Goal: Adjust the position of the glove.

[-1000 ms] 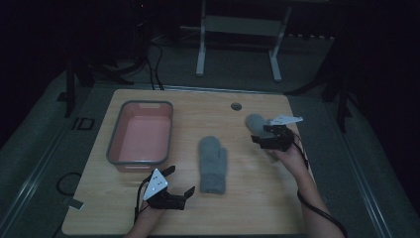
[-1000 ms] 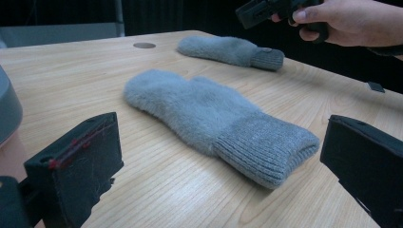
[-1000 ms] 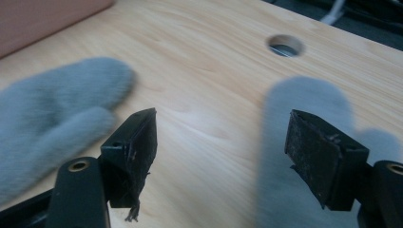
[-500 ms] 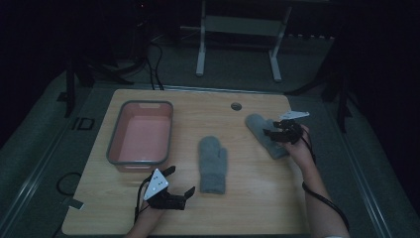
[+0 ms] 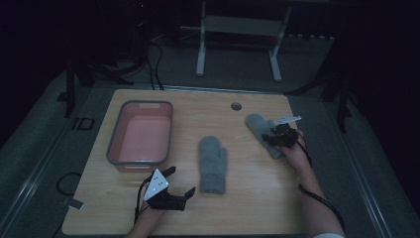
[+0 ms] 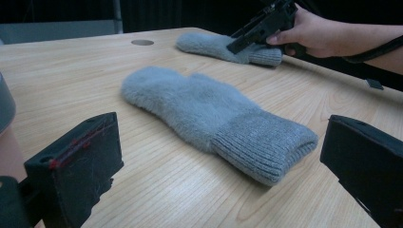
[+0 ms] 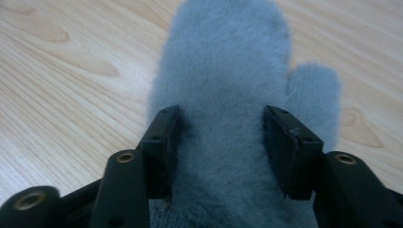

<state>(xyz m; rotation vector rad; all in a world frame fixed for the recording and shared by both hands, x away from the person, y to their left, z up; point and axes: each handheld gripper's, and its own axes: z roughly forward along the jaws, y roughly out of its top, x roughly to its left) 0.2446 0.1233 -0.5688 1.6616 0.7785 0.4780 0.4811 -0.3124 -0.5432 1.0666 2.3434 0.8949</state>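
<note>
Since the earlier frame, right tongs [image 5: 275, 138] have come down onto the far grey mitten [image 5: 262, 132] at right of centre on the tabletop [image 5: 257, 198]. Their jaws have just been closing and now straddle the mitten's body, pads sunk into the fleece on both sides. Left tongs [image 5: 179, 181], lower left, remain in place, spread wide and holding nothing. Second grey mitten [image 5: 213, 164] lies mid-frame; pink bin [image 5: 119, 159] stands upper left.
</note>
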